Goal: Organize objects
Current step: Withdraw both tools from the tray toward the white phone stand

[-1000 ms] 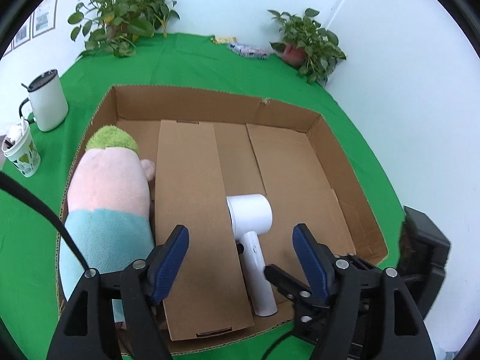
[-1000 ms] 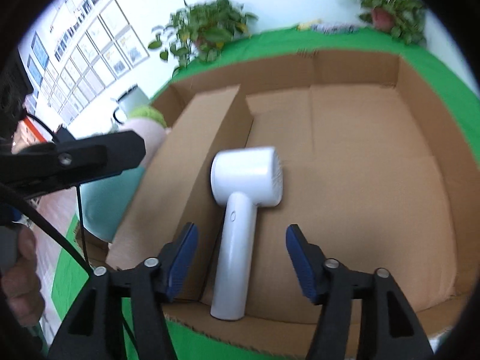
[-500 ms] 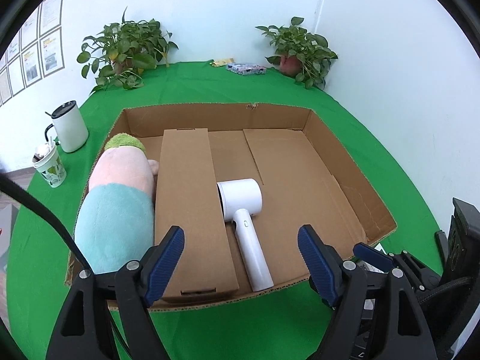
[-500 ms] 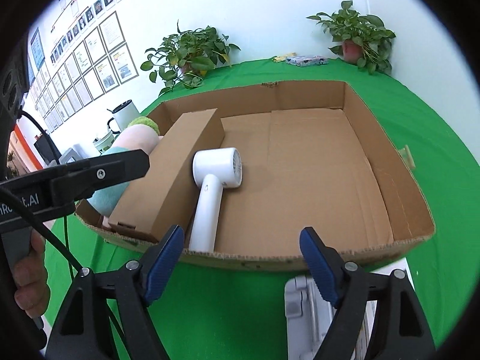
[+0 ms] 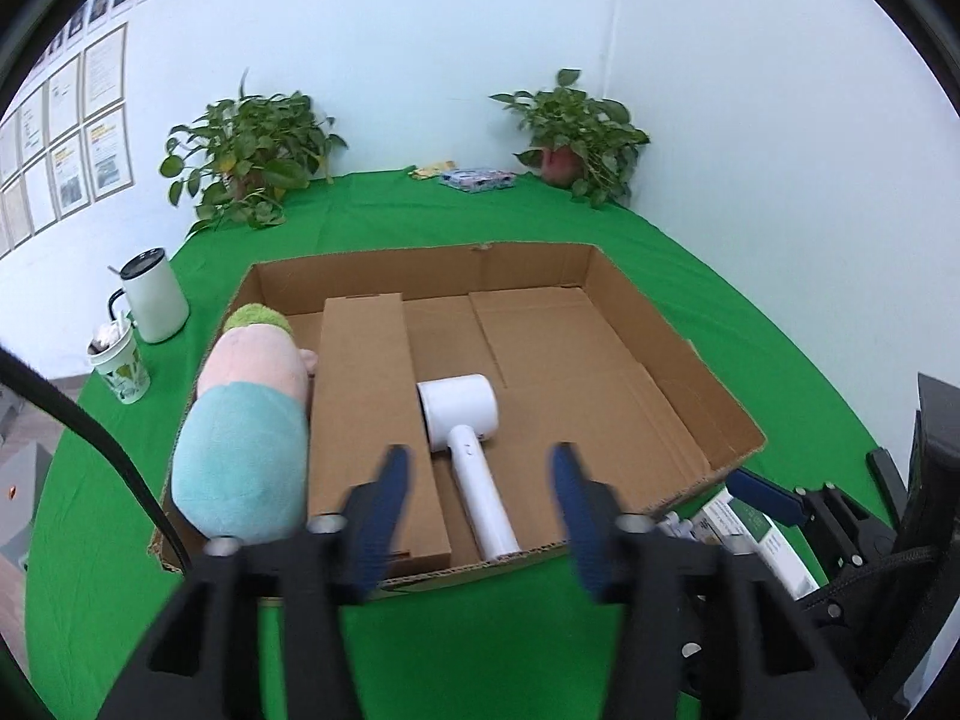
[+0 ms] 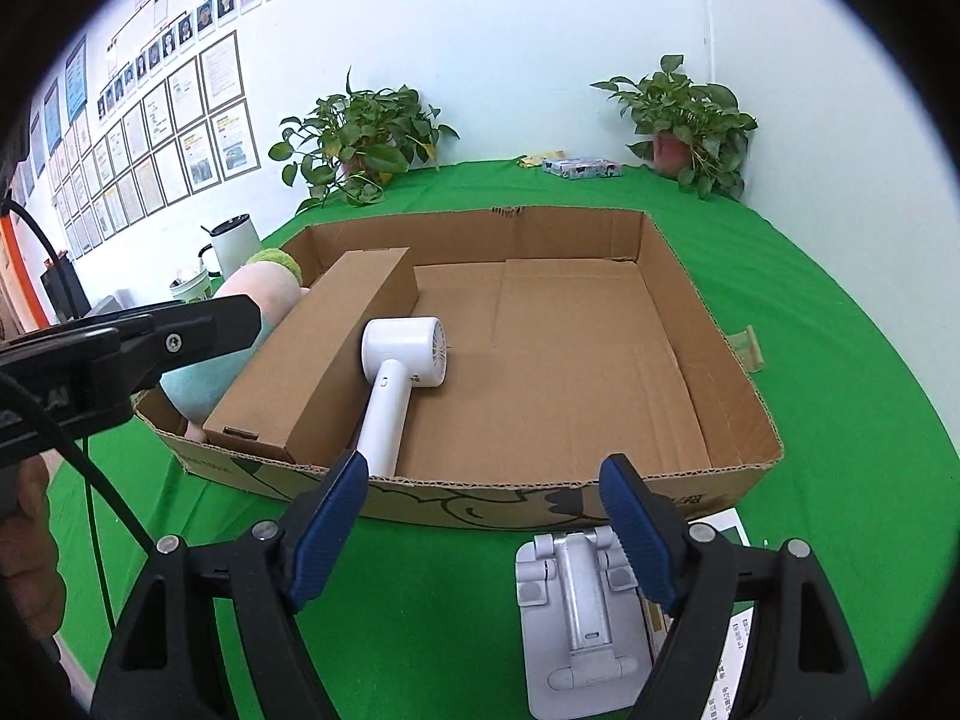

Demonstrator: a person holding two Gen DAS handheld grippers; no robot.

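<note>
The step in hand appears to be fetching the next item for the shallow brown cardboard tray: the right gripper, with its blue-padded jaws spread wide and nothing between them, hangs over a folded silver-white metal stand that lies on the green tablecloth just outside the tray's near wall, at about 6 o'clock from the tray. To do this well, the right gripper would likely need to drop so its pads straddle the stand's narrow central bar rather than its broad base, close squarely, and lift it clear of the tray's wall before carrying it toward the bare floor at the tray's 3 o'clock side. The printed white-and-green paper carton touching the stand could be dragged along if the pads catch it. The left gripper is likewise wide open and empty, poised at the tray's near edge. Inside the tray, from 9 o'clock inward, lie a pink, teal and green plush toy, a long closed brown cardboard box, and a white handheld hair dryer, its barrel touching the box and its handle pointing at the near wall. The stand looks rigid, smooth and hinged, so it may slip.
</note>
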